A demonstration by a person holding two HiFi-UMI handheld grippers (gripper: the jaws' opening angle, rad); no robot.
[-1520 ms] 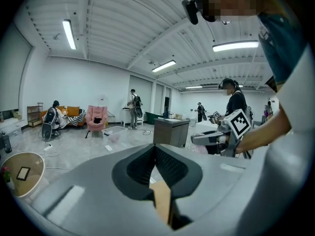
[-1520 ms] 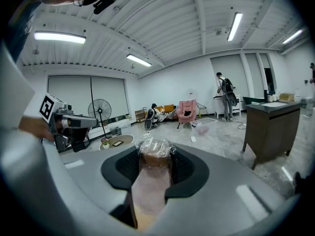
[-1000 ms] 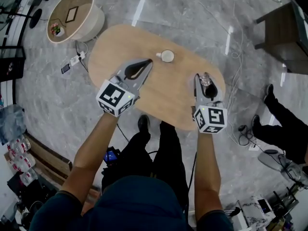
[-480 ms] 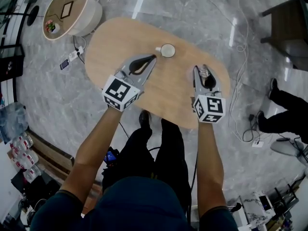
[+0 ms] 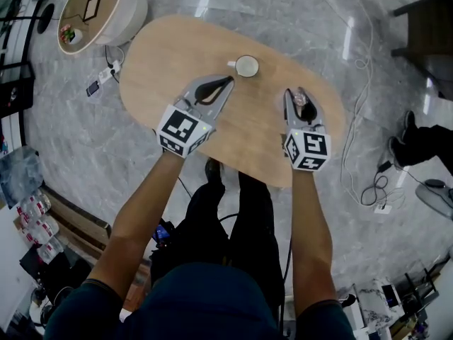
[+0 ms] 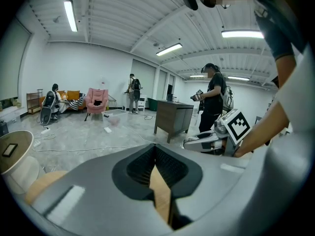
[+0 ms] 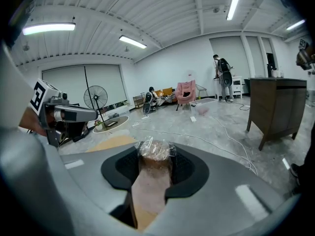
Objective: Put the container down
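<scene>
A small clear plastic container with brown contents sits between the jaws of my right gripper, which is shut on it over the right part of the oval wooden table. In the right gripper view the crinkled container fills the gap of the right gripper. I cannot tell whether it touches the tabletop. My left gripper hangs over the table's middle, shut with nothing in it. In its own view the left gripper has its tips together.
A white cup stands on the table just beyond the left gripper. A round side table and a power strip lie at the far left. Cables and a person's shoes are on the floor at right.
Both grippers have sunk toward the tabletop and sit a little further over it. The container stays in the right jaws; the left jaws stay together.
</scene>
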